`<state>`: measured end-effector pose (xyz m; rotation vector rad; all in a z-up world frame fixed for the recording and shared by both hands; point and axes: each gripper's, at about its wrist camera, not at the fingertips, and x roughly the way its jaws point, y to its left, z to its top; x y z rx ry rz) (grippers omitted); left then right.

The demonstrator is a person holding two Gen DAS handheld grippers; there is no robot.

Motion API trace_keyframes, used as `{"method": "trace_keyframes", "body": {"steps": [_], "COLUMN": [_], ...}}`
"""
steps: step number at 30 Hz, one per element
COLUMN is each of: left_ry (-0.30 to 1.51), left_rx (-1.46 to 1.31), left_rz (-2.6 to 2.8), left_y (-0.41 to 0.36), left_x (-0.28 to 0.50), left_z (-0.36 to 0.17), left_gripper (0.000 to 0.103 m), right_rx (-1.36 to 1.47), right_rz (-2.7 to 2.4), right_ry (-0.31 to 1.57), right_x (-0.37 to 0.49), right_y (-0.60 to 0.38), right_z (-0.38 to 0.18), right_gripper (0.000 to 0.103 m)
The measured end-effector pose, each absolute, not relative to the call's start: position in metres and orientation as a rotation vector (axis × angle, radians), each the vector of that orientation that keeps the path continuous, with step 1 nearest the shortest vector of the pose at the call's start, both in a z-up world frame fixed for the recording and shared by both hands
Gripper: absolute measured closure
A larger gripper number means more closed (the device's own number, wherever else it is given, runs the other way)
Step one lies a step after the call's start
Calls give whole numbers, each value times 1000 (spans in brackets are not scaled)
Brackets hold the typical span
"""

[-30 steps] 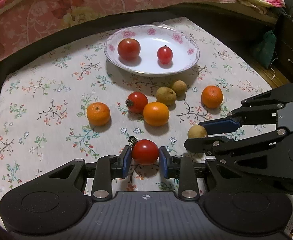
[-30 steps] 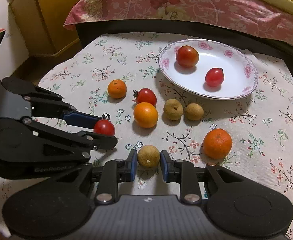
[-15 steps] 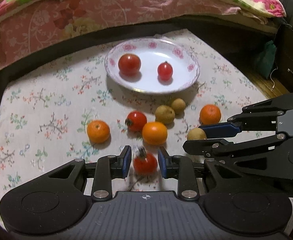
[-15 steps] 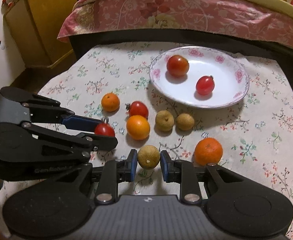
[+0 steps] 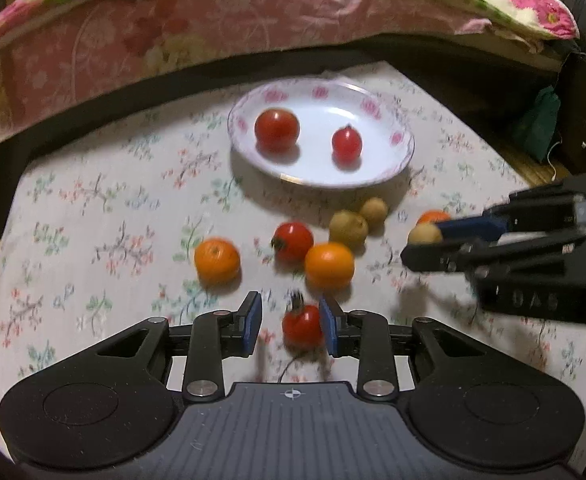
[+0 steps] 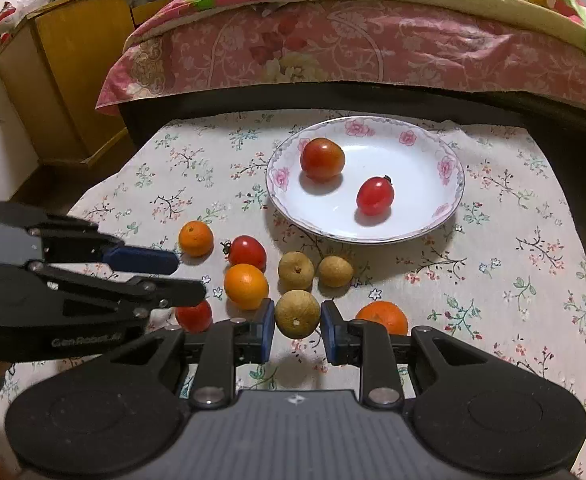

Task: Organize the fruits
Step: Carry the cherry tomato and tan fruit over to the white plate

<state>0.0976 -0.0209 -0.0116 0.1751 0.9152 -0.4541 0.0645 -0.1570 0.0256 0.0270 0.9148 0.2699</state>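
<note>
A small red tomato (image 5: 302, 325) lies between the fingers of my left gripper (image 5: 289, 312), whose jaws are opening. It rests against the right pad, and there is a gap at the left pad. In the right wrist view this tomato (image 6: 193, 316) shows just under the left gripper (image 6: 187, 278). My right gripper (image 6: 298, 312) is shut on a round brown fruit (image 6: 297, 320) above the cloth. It is seen side-on in the left wrist view as right gripper (image 5: 425, 246). The white flowered plate (image 6: 373, 236) holds two red tomatoes.
Loose on the flowered tablecloth (image 6: 513, 280) lie three oranges, one red tomato (image 6: 247, 252) and two brown fruits (image 6: 296, 270). A bed with a pink quilt (image 6: 333, 48) runs along the far edge. A yellow cabinet (image 6: 73, 80) stands at the far left.
The left gripper's jaws have parted, and the tomato has shifted from their middle to the right pad. Both grippers have pulled back from the cloth, the right one with the brown fruit.
</note>
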Motion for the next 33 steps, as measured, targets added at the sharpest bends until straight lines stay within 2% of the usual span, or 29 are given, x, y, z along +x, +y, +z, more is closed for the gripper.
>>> {"method": "trace_keyframes", "body": {"steps": [2, 12, 25, 33], "left_ry": [916, 927, 953, 930], "left_rx": [179, 197, 202, 192], "left_rz": [-463, -497, -472, -470], "left_y": [-19, -29, -34, -32], "left_x": [94, 90, 96, 95], "left_z": [-14, -22, -33, -27], "left_gripper": [54, 52, 66, 67], "right_rx": [26, 21, 24, 27], "right_rz": [272, 271, 267, 260], "right_ry": [920, 937, 937, 934], "right_x": [64, 63, 64, 65], "right_y": [-157, -156, -157, -159], "right_z": [24, 19, 19, 20], "right_gripper": [78, 78, 78, 78]}}
